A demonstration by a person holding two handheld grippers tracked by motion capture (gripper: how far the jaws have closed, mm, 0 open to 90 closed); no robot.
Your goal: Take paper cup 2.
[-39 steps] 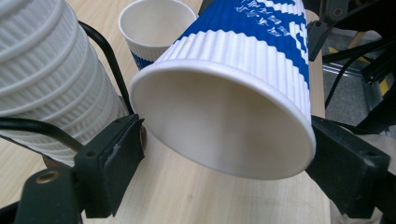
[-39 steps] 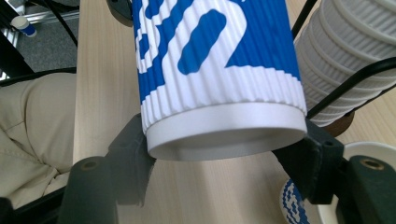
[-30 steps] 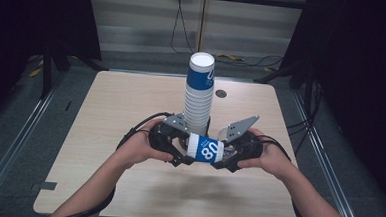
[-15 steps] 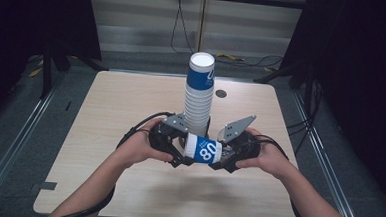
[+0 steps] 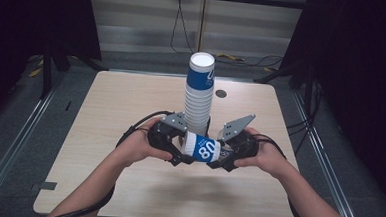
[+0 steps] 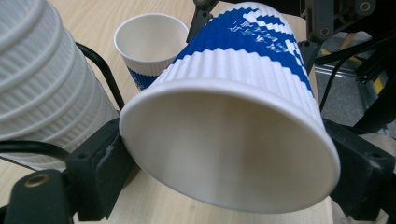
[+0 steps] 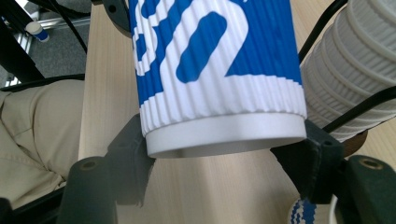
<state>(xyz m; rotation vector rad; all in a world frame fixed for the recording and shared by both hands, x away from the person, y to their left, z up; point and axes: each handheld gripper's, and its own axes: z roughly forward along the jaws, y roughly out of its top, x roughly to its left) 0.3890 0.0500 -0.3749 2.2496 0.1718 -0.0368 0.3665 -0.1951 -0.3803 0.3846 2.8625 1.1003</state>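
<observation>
Hands hold both grippers over the near table; right gripper [image 5: 227, 158] jaws clamp the sideways cup's [image 5: 202, 148] base — left gripper [image 5: 178, 150] jaws, just closing slightly, flank its rim. Behind rises the cup stack [image 5: 198, 96].

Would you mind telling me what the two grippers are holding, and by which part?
One ribbed blue-and-white paper cup, lying sideways: the right gripper clamps its base end, and the left gripper sits around its open rim end.

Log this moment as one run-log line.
left gripper: jaws around cup rim, just closing | right gripper: shut on cup base | cup: sideways above table | stack: upright behind
</observation>
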